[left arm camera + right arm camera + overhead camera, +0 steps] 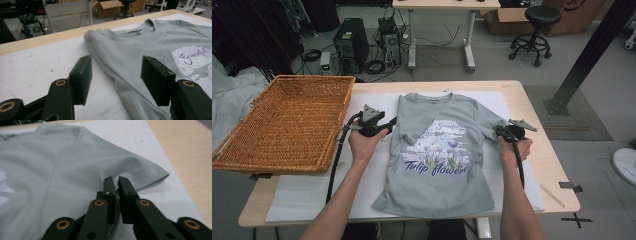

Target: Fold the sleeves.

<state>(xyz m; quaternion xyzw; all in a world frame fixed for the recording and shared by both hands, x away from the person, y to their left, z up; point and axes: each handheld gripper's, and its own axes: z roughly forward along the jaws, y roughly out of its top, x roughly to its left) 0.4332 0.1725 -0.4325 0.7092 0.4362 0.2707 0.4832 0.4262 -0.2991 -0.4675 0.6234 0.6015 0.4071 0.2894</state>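
One grey T-shirt (439, 160) lies flat mid-desk, one basket (287, 122) overhanging the left edge. The right gripper (117, 185) has its jaws pinched on what seems the sleeve's edge; the left gripper (116, 78) stands spread astride the shirt's folded side.

Wooden table (539, 165) – white sheet (307, 197), grey T-shirt (437, 185) spread flat, wicker basket (287, 125).

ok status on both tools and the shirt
Right tool shut on the sleeve. Left tool open, astride the folded-in sleeve, not gripping. T-shirt flat, print up. Wicker basket off to the left, nothing in the way.
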